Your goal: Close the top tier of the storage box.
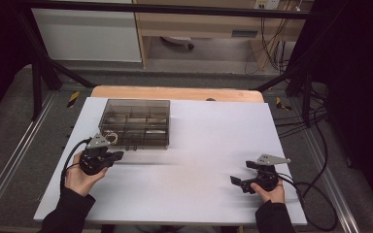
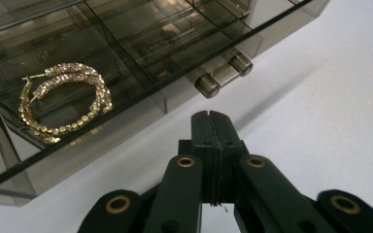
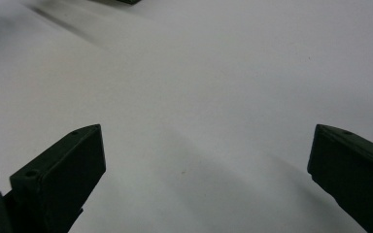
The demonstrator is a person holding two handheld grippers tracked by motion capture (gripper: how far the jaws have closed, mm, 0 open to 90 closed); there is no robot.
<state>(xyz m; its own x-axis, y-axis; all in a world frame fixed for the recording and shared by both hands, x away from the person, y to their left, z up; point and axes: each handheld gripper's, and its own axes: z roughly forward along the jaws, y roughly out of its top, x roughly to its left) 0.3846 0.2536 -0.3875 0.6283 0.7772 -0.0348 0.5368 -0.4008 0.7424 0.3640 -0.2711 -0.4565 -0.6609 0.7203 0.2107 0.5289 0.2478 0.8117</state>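
Note:
A smoky clear compartment box stands on the white table at the back left. A pair of gold beaded hoop earrings lies in its near-left compartment. My left gripper rests just in front of the box's near-left corner. In the left gripper view its jaws are pressed together with nothing between them, pointing at the box's front wall. My right gripper sits low over the table at the near right. Its jaws stand wide apart over bare white surface.
The white tabletop stretches between the two hands. Two small cylindrical clasps stick out of the box's front edge. A wooden strip runs along the table's back. Black cables trail off the right side beside the metal frame.

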